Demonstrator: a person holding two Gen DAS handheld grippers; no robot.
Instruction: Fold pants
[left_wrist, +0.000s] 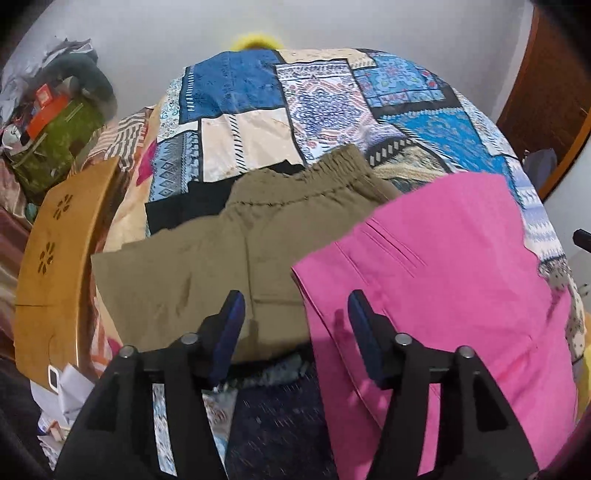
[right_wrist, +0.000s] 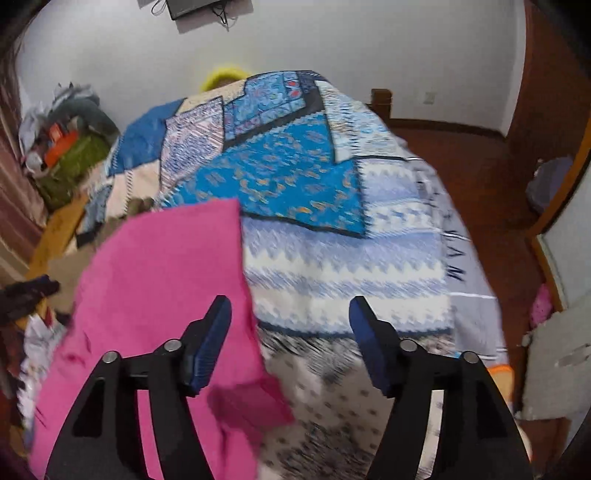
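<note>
On the bed (left_wrist: 325, 92) lay pink pants (left_wrist: 443, 280) beside olive pants (left_wrist: 221, 258). Both the left claw (left_wrist: 295, 314) and right claw (right_wrist: 290, 317) hung wide apart, gripping nothing. Likely between folds; next would need a grasp on a pink edge.

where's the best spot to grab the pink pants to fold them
Probably the near right edge of the pink pants, where the cloth ends over the quilt. The right tool hangs open just beside that free edge, so come in from the right and pinch the border. The left tool, also open, could take the edge bordering the olive pants.
</note>
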